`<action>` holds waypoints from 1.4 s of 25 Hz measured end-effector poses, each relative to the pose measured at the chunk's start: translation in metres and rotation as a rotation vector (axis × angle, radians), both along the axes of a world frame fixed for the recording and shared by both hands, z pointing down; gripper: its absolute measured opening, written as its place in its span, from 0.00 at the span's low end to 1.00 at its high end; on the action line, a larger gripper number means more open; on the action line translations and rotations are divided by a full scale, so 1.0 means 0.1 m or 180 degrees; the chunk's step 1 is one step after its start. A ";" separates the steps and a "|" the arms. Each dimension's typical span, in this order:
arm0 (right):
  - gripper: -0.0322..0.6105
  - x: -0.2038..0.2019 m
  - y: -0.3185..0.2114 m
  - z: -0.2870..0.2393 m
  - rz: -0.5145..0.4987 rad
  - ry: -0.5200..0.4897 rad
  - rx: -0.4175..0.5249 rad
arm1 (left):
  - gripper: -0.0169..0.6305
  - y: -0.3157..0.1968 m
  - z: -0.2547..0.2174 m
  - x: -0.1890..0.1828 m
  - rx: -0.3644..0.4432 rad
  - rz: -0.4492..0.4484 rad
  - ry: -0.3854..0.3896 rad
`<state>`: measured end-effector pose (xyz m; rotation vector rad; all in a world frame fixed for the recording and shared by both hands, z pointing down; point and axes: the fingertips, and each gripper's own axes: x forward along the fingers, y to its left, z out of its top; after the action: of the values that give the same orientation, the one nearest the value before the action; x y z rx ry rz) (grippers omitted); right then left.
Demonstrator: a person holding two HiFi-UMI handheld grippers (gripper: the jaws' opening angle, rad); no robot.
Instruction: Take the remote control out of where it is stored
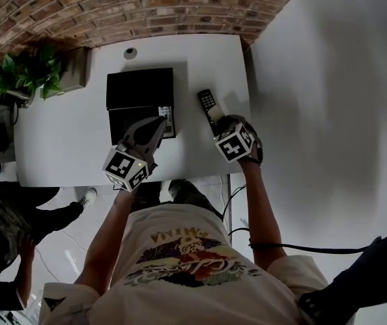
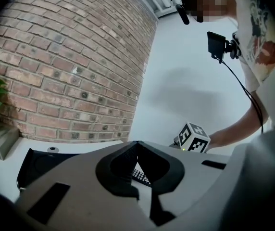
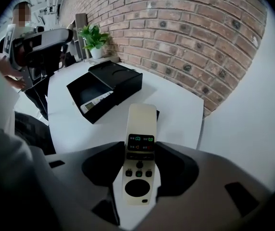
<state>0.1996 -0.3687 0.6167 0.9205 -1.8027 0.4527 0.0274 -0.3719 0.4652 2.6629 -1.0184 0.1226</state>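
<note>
The white worktop (image 1: 65, 141) carries a black box (image 1: 139, 90) near its middle, with the tray pulled out. A dark remote (image 1: 206, 100) lies just right of it. A small round thing (image 1: 130, 53) sits at the far edge.

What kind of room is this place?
Probably an office or studio room: a white table stands against a brick wall, with a potted plant near its far corner.

Brick wall (image 1: 78, 12) — white table (image 1: 58, 144), potted plant (image 1: 28, 73).
</note>
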 end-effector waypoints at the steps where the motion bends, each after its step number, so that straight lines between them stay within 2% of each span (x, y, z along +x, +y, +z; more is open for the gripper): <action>1: 0.37 0.04 -0.03 0.03 0.0028 0.0019 -0.0007 | 0.03 -0.02 0.02 0.01 -0.0010 -0.0005 -0.0003; 10: 0.37 0.36 -0.24 0.33 0.0268 0.0071 -0.0096 | 0.03 -0.12 0.16 0.10 -0.0091 -0.0039 0.0055; 19: 0.37 0.48 -0.43 0.64 0.0509 0.0011 -0.0199 | 0.03 -0.07 0.27 -0.09 -0.0177 -0.0086 -0.0004; 26: 0.37 0.50 -0.45 0.78 0.0555 0.0050 -0.0242 | 0.03 -0.05 0.34 -0.09 -0.0234 -0.0084 0.0006; 35: 0.37 0.53 -0.47 0.85 0.0506 -0.0043 -0.0175 | 0.03 -0.11 0.44 0.17 -0.0270 0.0031 0.0036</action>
<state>0.2530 -0.4153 0.7012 1.0286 -1.7276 0.6072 0.0443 -0.3830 0.5089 2.5895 -0.9749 0.1493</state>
